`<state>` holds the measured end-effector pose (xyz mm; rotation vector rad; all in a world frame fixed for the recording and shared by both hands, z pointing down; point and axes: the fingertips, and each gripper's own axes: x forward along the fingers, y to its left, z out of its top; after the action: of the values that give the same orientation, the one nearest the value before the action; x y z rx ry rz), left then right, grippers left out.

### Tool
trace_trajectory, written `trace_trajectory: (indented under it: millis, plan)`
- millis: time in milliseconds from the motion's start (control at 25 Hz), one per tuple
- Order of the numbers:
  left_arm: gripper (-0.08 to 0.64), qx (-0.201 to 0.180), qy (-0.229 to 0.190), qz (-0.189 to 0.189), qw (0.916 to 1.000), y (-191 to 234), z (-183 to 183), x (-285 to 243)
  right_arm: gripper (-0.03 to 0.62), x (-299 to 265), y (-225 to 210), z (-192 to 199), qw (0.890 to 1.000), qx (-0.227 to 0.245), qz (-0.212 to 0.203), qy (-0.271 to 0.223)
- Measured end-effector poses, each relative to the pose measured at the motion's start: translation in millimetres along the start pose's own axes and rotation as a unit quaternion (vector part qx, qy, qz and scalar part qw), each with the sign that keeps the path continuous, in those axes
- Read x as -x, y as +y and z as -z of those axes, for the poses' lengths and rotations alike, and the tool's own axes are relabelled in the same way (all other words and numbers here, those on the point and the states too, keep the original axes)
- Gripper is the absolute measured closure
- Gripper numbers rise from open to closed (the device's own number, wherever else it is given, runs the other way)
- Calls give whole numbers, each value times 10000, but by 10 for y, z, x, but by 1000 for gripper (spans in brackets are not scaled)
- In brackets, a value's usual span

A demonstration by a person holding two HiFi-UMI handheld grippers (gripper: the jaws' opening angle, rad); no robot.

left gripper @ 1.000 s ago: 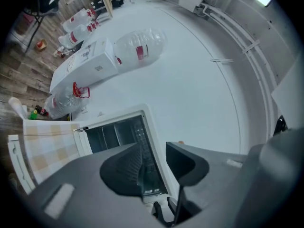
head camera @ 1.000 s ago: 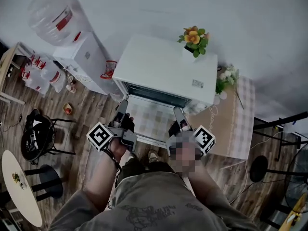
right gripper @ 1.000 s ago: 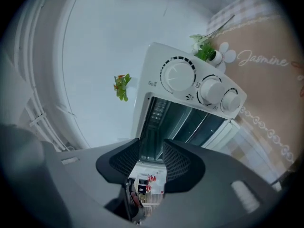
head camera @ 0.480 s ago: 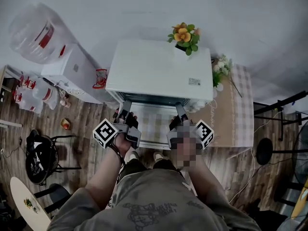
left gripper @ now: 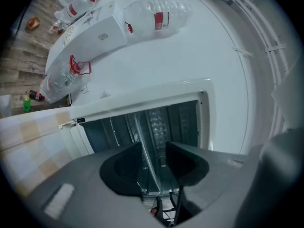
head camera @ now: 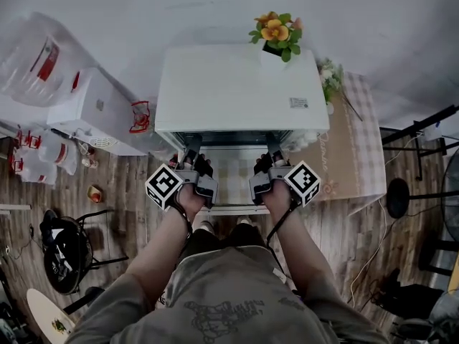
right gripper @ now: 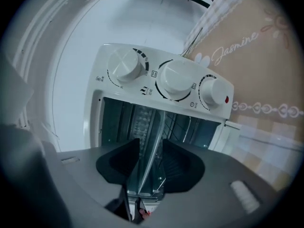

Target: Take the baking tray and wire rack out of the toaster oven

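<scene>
In the head view the white toaster oven [head camera: 237,84] now lies square under the camera, where a second ago it sat askew and further up the picture. Its checked door [head camera: 233,185] hangs open toward the person. A flower pot [head camera: 276,38] stands at the back right corner of the oven's top. The left gripper [head camera: 191,153] and right gripper [head camera: 273,151] have come forward from above the door. Their tips now stand at the oven's mouth, one near each front corner. In the left gripper view the jaws [left gripper: 153,148] stand narrowly apart, and the thin metal rim of the baking tray [left gripper: 142,146], still inside the oven, runs straight through the gap. No pad visibly presses on it. Thin bars that look like the wire rack [left gripper: 114,127] show inside, on the door's side of the tray. In the right gripper view the jaws [right gripper: 151,145] are likewise narrowly parted, with the tray's rim [right gripper: 159,127] lined up between them and bars of the rack [right gripper: 187,127] beside it. Three white knobs [right gripper: 178,80] sit along the oven's front edge.
</scene>
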<state>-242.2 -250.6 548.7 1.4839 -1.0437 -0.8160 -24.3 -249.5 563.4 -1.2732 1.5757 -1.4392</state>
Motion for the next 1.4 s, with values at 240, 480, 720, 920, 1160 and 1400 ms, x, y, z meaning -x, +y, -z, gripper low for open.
trace_trajectory:
  millis: [240,480,720,920,1160,1400]
  plan:
    - [399,94,-83,166,9998,133,-50,-124,431,-96,-148,47,9995,-150,-89,-275]
    - [411,-129,-261,119,9995,261,-115,-216,430,-213,-225,19,9986,-269,-234,-382]
    - [417,159,-581,228,9979,329,-227,-326,419,-371,-296,-21,9977,-413,-317,-434]
    - [428,33,-584,208,9981,375,-220,-407,417,-454,-306,-43,9967,-588,-318,-459]
    - [430,-21,-603,327,9976,327,-237,-535,407,-591,-239,-131,9960,-630,-330,-548]
    - [469,136,-653,287,9974,326,-257,-591,500,-651,-207,-171,9960,-597,-307,-586]
